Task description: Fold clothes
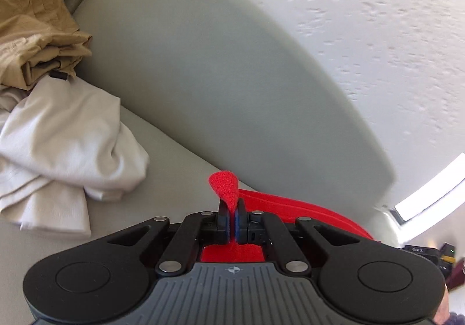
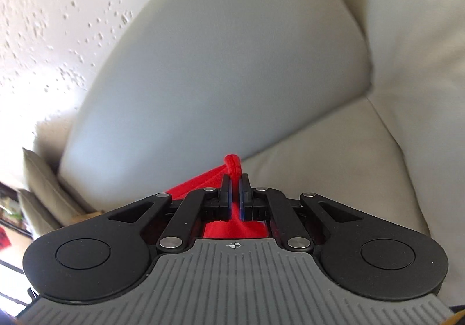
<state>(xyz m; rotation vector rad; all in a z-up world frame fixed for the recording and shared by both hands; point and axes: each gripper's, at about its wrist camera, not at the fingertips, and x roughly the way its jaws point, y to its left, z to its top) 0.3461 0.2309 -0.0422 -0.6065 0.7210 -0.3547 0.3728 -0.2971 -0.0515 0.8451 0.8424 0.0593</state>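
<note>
Left tool (image 1: 232,208) pinching red garment (image 1: 305,203) edge | right tool (image 2: 235,184) pinching its other end, fabric raised off grey sofa (image 2: 334,165) | white (image 1: 66,133) and tan clothes (image 1: 37,43) heaped on sofa, left

Light: you get bright daylight — glare off the window (image 1: 430,197), lower right.
Blur: your wall (image 1: 363,5) smears; edges bow.

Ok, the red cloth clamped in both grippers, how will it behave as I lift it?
Probably floppy: the red cloth bunches into a soft tuft above the left gripper and the right gripper. It likely sags between them, since its edge trails loosely. The knit looks grippy, so it seems unlikely to slip.
</note>
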